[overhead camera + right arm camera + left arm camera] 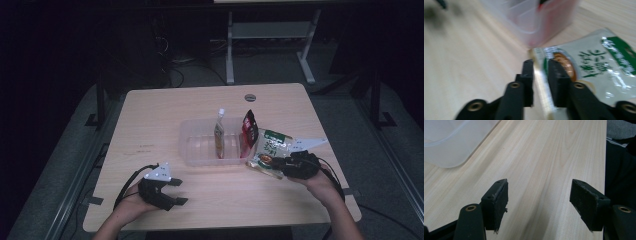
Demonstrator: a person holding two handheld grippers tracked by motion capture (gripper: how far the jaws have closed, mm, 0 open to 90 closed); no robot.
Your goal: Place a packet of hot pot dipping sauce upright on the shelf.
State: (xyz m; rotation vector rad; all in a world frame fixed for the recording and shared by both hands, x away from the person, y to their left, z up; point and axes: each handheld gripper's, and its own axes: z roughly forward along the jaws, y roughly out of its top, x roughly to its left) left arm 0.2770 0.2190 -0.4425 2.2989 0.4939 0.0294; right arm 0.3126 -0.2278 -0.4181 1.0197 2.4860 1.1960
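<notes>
- Green-and-white printed foil is what the packet (pixel 584 72) is made of; it's laid flat on the surface (pixel 150 125), touching the right end of the clear plastic bin (pixel 192 145), on the right half of the surface.
- The right tongs (pixel 541 75) are clamped on the packet's near edge, a thin strip of foil pinched between the two pads. In the high view the right tongs (pixel 280 164) are seen at the packet's (pixel 270 147) lower end.
- The grip looks pretty shallow, just the seam really, so the lift would best be done slowly and straight up before anything sideways; a slick pouch held that close to its edge could be expected to swing or slip out.
- If it's meant for the bin, the bin's wall has to be cleared first. Two things are already stood up inside: a spouted pouch (pixel 219 134) and a red-and-black packet (pixel 247 131), the latter leaning at the right end. More room looks to be left in the left part of the bin.
- The left tongs (pixel 175 192) are held wide open with nothing between them, low over bare wood near the front left, well apart from the bin. In the left gripper view the bin's corner (pixel 451 142) is seen ahead of the left tongs (pixel 539 202).
- Plenty of open wood is left at the front and left; the packet isn't far from the surface's right edge, so drifting that way is best avoided.
</notes>
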